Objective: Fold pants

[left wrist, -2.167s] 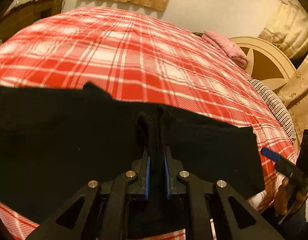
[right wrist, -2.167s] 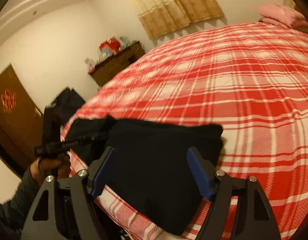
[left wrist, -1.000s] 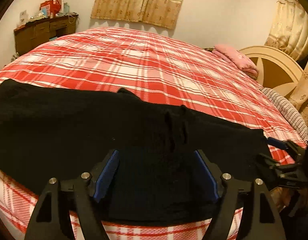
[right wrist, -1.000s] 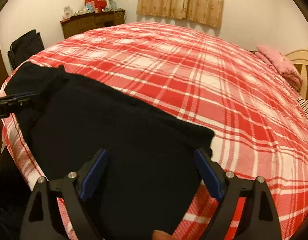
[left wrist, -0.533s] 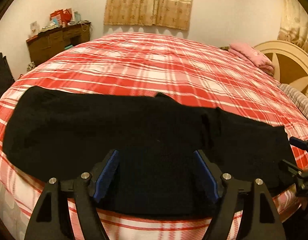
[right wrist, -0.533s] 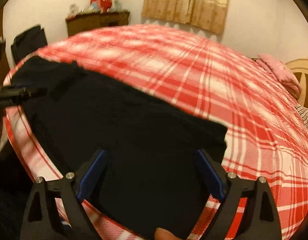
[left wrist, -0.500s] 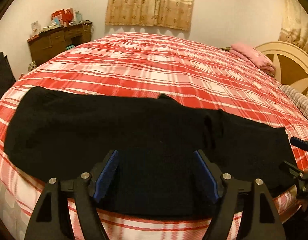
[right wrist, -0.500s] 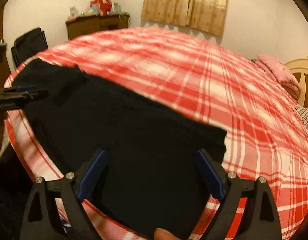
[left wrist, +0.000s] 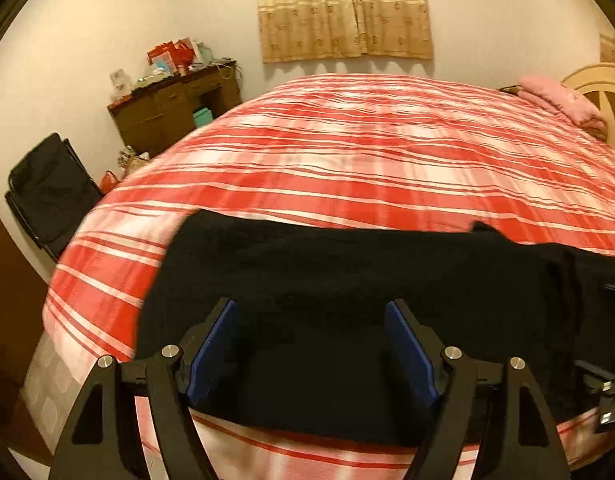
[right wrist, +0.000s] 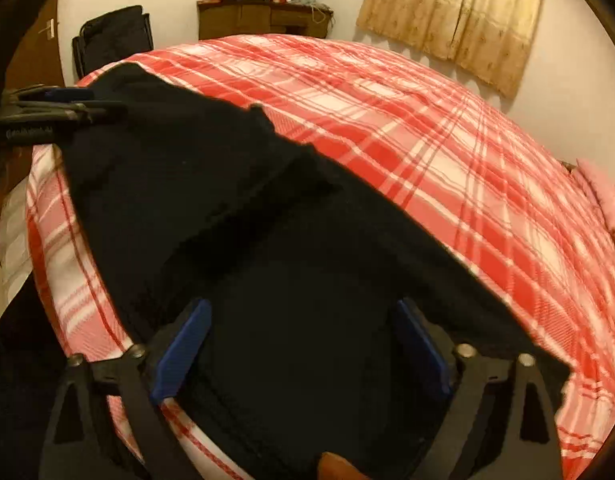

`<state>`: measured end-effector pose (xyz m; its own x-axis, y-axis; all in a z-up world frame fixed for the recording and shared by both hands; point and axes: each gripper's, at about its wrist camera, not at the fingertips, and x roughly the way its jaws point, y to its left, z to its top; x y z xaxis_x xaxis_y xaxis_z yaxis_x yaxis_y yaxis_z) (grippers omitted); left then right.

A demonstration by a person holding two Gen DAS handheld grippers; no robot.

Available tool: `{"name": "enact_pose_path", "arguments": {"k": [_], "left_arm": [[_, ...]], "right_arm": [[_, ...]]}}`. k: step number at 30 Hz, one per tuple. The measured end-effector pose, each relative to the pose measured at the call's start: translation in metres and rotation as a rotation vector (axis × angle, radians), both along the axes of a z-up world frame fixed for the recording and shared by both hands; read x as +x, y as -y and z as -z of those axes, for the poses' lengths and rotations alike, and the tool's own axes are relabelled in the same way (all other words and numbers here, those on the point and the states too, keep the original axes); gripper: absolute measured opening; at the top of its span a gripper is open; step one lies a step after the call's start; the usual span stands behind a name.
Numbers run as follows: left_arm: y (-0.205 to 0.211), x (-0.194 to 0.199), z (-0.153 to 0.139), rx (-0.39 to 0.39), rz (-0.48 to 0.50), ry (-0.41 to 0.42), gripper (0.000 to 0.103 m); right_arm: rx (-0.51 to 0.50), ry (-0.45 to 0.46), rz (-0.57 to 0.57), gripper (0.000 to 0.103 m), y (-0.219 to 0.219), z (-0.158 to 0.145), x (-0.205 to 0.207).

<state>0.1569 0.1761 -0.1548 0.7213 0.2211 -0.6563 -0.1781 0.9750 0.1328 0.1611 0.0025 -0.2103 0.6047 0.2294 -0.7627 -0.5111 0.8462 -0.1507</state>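
Both of my grippers hang over the black pants (left wrist: 347, 280) with jaws spread wide, gripping nothing. My left gripper (left wrist: 311, 344) sits above the left stretch of the cloth, my right gripper (right wrist: 303, 348) above the right end. I see the pants lying flat along the near edge of the red plaid bed (left wrist: 367, 152).
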Motion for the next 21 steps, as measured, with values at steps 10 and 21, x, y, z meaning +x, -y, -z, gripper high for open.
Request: {"name": "enact_pose_path", "arguments": {"k": [10,21], "left_arm": [[-0.087,0.014,0.009,-0.032,-0.081,-0.011,0.078],[-0.117,0.027,0.018,-0.293,-0.026,-0.006,0.075]], "right_arm": [[0.083,0.026,0.029,0.099,0.049,-0.034,-0.03],[0.147,0.03,0.186,0.099,0.117,-0.029,-0.053]]}}
